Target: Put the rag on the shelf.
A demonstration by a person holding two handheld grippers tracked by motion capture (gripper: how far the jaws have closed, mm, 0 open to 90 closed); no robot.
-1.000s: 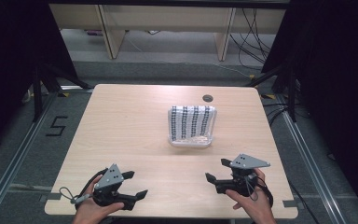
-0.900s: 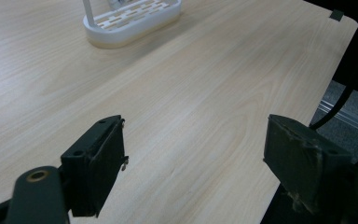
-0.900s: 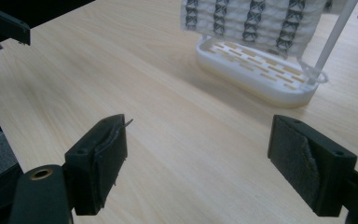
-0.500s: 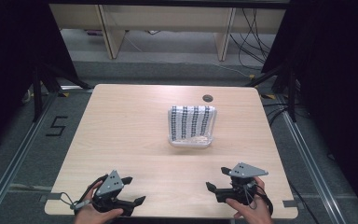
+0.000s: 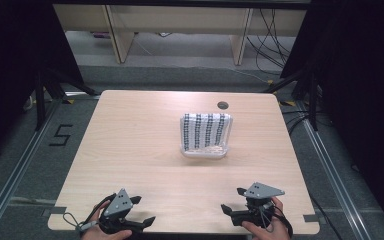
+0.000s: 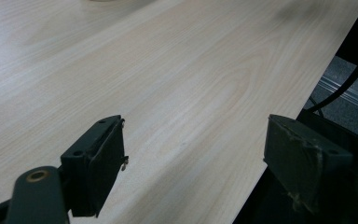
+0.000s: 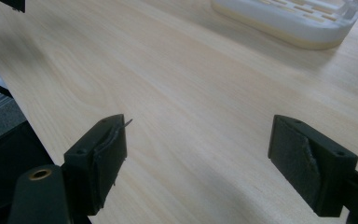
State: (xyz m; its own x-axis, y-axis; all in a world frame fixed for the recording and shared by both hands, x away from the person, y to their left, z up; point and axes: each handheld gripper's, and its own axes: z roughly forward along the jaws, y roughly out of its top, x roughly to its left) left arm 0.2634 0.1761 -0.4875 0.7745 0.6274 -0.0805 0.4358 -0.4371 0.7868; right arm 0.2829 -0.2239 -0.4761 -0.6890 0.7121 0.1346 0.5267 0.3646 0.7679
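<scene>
Both our hands have drawn back to the bottom edge, left gripper [image 5: 141, 210] and right gripper [image 5: 234, 200] spread empty; a white slatted tray [image 5: 205, 135] with dark striped rows sits right of centre.

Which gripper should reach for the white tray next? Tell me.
Right, probably. The right gripper sits open at the near edge, almost straight below the white tray, which shows ahead in its own view. The left gripper, also open, is farther to the side.
</scene>
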